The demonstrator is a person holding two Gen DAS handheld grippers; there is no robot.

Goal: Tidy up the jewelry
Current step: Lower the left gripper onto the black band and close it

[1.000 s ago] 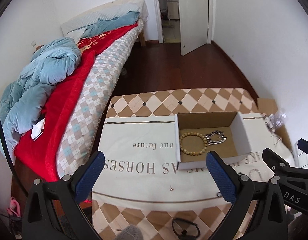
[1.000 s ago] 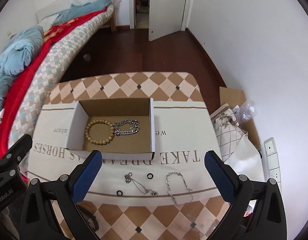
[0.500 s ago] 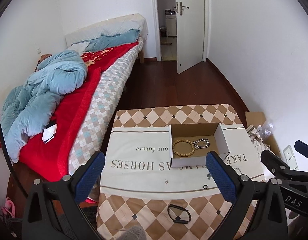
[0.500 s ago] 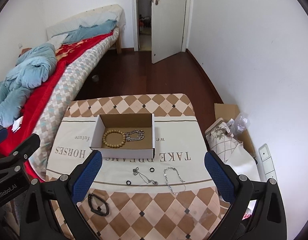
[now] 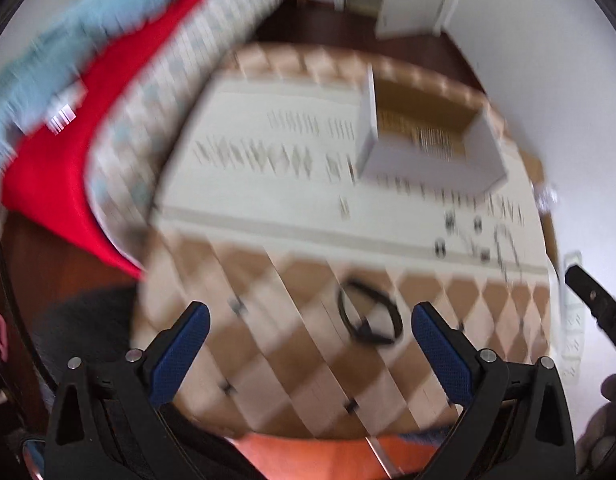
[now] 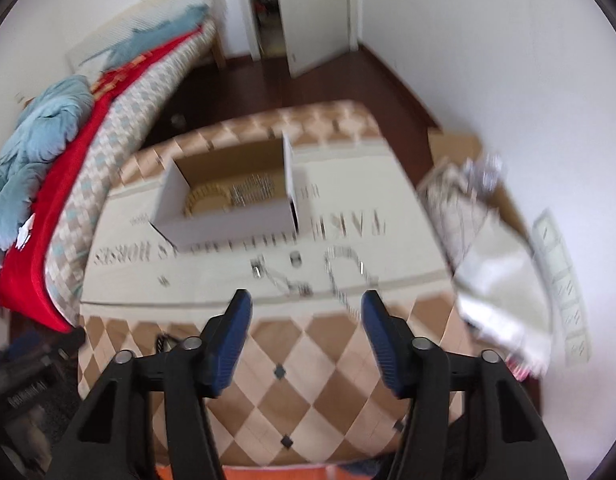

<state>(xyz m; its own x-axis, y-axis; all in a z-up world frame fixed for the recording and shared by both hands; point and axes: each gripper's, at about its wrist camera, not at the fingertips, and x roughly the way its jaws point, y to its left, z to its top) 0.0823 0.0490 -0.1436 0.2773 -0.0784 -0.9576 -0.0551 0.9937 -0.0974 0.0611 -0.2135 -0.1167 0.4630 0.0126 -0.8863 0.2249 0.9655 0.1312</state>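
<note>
Since a moment ago both views have swung down toward the worktop [image 5: 267, 208].

Left wrist view: my left gripper [image 5: 308, 344] has its fingers spread wide and empty, with a dark band [image 5: 368, 320] lying loose between them, so I judge I'm on approach.

Right wrist view: my right gripper [image 6: 305, 332] has just been closing to half-open with nothing between its fingers. Loose chains [image 6: 340, 276] lie just ahead, needing a careful pinch. The cardboard box [image 6: 227, 220] holds a beaded bracelet [image 6: 205, 198] and something silvery, blurred.

My cloth [image 6: 348, 208] on tabletop, upside down & blurred: "HORSES", maybe "TAKE"; rest unreadable.
</note>
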